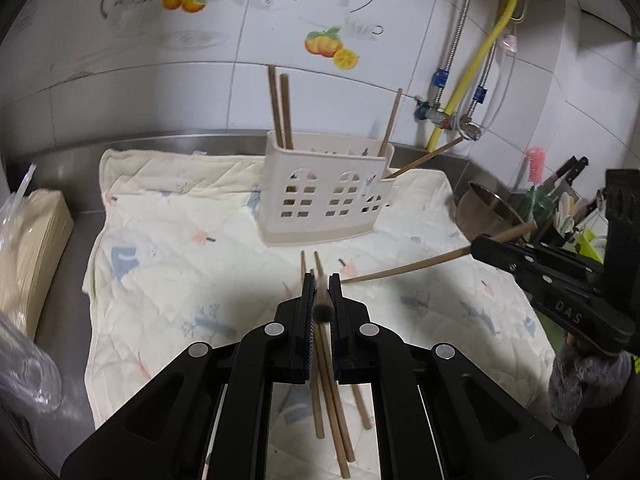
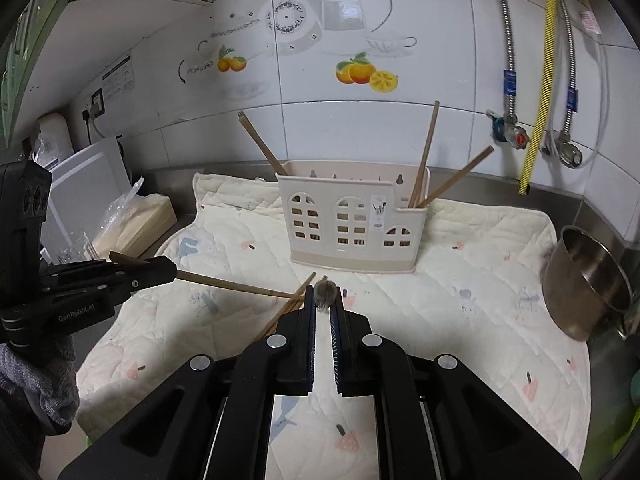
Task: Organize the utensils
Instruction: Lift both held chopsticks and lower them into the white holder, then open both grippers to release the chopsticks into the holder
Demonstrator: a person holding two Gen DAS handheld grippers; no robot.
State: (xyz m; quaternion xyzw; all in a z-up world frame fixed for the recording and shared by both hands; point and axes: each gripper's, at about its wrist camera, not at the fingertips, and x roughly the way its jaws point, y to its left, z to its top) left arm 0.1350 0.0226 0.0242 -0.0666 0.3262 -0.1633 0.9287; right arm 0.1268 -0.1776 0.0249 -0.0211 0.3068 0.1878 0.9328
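A cream utensil holder (image 1: pixel 328 196) (image 2: pixel 352 224) with window cut-outs stands at the back of a quilted cloth (image 1: pixel 180 260) (image 2: pixel 480 272); several wooden chopsticks lean in it. My left gripper (image 1: pixel 322 280) (image 2: pixel 168 268) is shut on one chopstick (image 2: pixel 236 286), which appears end-on in the left wrist view. My right gripper (image 2: pixel 324 292) (image 1: pixel 480 246) is shut on another chopstick (image 1: pixel 404 268), held above the cloth. Loose chopsticks (image 1: pixel 330 400) (image 2: pixel 288 308) lie on the cloth under both grippers.
A steel bowl (image 1: pixel 488 212) (image 2: pixel 588 284) sits at the cloth's right edge. A bagged stack of paper (image 1: pixel 32 248) (image 2: pixel 136 224) lies to the left. Knives (image 1: pixel 568 176) stand at the far right. Pipes and valves (image 2: pixel 516 136) run along the tiled wall.
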